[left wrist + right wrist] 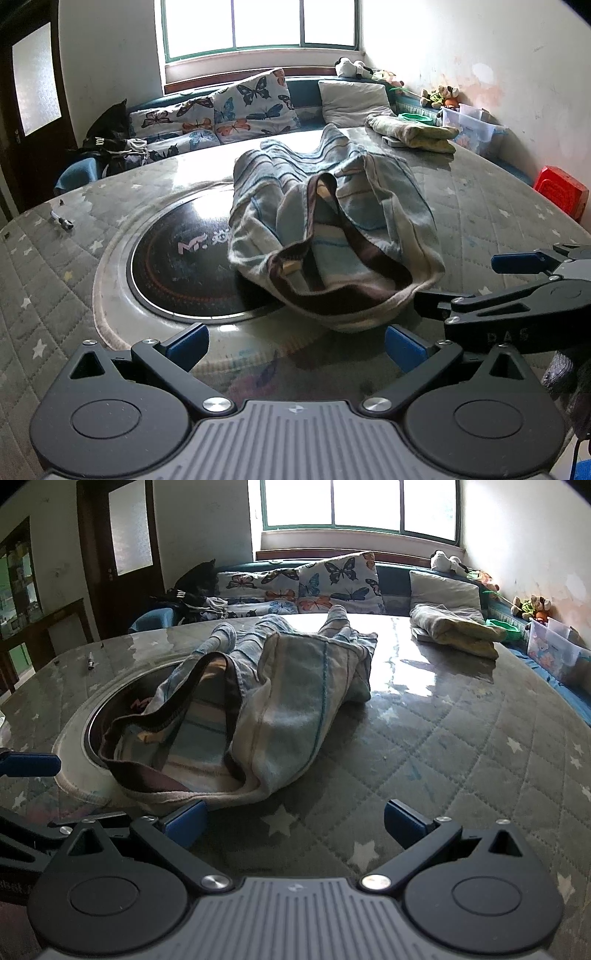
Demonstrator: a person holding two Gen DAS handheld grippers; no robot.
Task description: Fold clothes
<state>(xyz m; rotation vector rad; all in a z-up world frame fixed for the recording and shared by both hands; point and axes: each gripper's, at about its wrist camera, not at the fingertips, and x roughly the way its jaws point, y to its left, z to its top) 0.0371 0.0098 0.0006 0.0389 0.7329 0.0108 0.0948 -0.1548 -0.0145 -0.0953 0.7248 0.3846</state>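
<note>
Backlit by blown-out window (258, 22); glare on table (413, 657); fisheye-warped edges, perhaps slightly soft.

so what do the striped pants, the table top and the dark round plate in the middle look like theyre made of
Striped pants: soft knit cotton or fleece by the look, matte and fuzzy, with a ribbed brown waistband.
Table top: quilted star-print fabric, seemingly under clear plastic or glass, since window glare reflects off it.
Round plate: glossy black glass or ceramic with a metal rim, probably; it mirrors light.
</note>
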